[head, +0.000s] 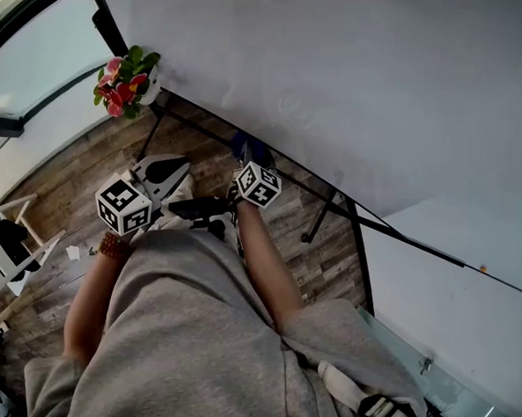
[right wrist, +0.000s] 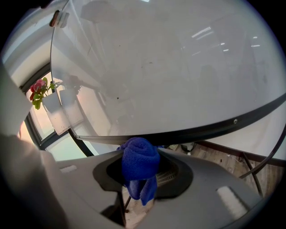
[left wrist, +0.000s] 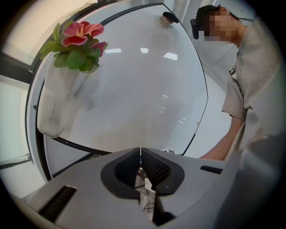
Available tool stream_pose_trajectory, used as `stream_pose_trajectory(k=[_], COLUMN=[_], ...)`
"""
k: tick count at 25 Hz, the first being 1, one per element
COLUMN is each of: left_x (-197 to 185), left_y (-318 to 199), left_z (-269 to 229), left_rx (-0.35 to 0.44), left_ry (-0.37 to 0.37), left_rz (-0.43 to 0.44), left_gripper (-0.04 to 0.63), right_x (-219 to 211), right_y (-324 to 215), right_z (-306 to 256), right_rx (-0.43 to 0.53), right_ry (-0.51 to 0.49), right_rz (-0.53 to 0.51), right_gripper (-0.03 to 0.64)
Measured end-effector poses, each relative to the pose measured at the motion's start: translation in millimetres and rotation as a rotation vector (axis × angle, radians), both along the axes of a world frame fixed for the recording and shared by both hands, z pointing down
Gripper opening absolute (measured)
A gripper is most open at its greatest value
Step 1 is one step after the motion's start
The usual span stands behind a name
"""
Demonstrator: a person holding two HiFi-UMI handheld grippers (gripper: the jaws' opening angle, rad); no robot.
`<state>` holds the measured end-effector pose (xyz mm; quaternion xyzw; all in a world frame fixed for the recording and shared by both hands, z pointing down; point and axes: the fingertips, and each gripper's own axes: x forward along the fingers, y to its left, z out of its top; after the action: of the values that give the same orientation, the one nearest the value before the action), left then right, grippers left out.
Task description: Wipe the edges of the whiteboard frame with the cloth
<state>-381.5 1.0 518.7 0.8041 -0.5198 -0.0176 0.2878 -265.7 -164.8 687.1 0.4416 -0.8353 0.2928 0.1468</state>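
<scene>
Office floor, seen from head cam: a person in a loose grey top [head: 192,331] stands over the lower edge of a large white glossy whiteboard [head: 340,76], a two-jaw tool in each hand. The right gripper [right wrist: 143,172] is clamped on a bunched royal-blue terry cloth [right wrist: 139,156], which bulges up past the jaw tips and hangs down between them. Only the right gripper view shows the contact: the top of the cloth meets the underside of the thin dark frame strip [right wrist: 201,129] along the board's bottom edge. From the head cam the cloth is just a blue scrap beyond the marker cube, at that same strip.

The left gripper [left wrist: 140,161] has its ribbed black pads pressed together w/ nothing between them, as its own view makes plain. The head cam puts it lower and to the left of the right one, apart from the board, over wood-plank flooring [head: 68,183].

A bunch of pink and red flowers w/ green leaves in a white holder [head: 123,85] sits at the board's lower-left corner, in all 3 views. The left gripper view alone catches the person's torso and outstretched arm at right. The head cam alone shows a beaded bracelet [head: 111,247] on the left wrist and the board's black stand legs [head: 331,212]
</scene>
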Motion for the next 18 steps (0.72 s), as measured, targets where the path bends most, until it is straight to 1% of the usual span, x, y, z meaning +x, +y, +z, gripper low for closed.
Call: stream_pose_trajectory(k=[18], left_x=[-21.2], left_y=[9.2], left_z=[0.5], left_rx=[-0.003], left_ry=[0.003], left_rz=[-0.065], left_gripper=[0.018], right_x=[-22.3], right_y=[3.4], right_z=[-0.3], right_rx=[-0.018], right_ry=[-0.044], right_rz=[-0.022], right_gripper=[0.144])
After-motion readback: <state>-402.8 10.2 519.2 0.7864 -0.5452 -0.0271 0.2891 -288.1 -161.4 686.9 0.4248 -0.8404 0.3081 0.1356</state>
